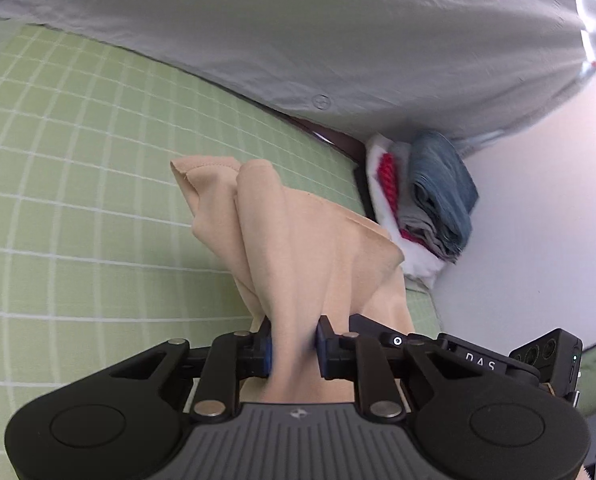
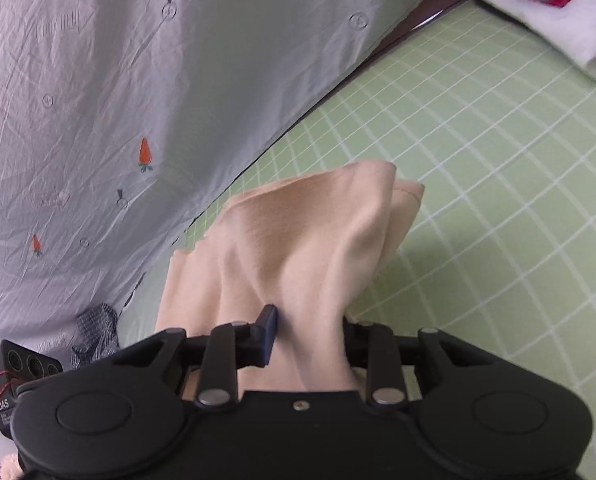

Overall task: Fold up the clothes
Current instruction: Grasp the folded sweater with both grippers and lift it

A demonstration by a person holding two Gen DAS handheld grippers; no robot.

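Peach fabric, a soft garment [image 1: 298,248], is bunched up and lifted off the green grid mat [image 1: 78,200], pinched by both tools at once. L gripper [image 1: 294,348] has its blue-padded fingers clamped on a gathered fold of it; cloth rises out of the jaws w/ a hemmed corner sticking up over the mat. R gripper [image 2: 309,336] is likewise closed on the same peach garment [image 2: 298,240], though its right finger is mostly buried under fabric, so only the left pad shows clearly. Behind the mat hangs a pale grey sheet [image 2: 98,100] printed w/ small orange carrots, crumpled, its edge meeting the mat's far side. Stack of folded clothes [image 1: 429,200] sits at the mat's corner: denim on top, grey under it, red & white at the bottom. A bit of dark checked cloth [image 2: 98,328] lies by the sheet near the R tool.
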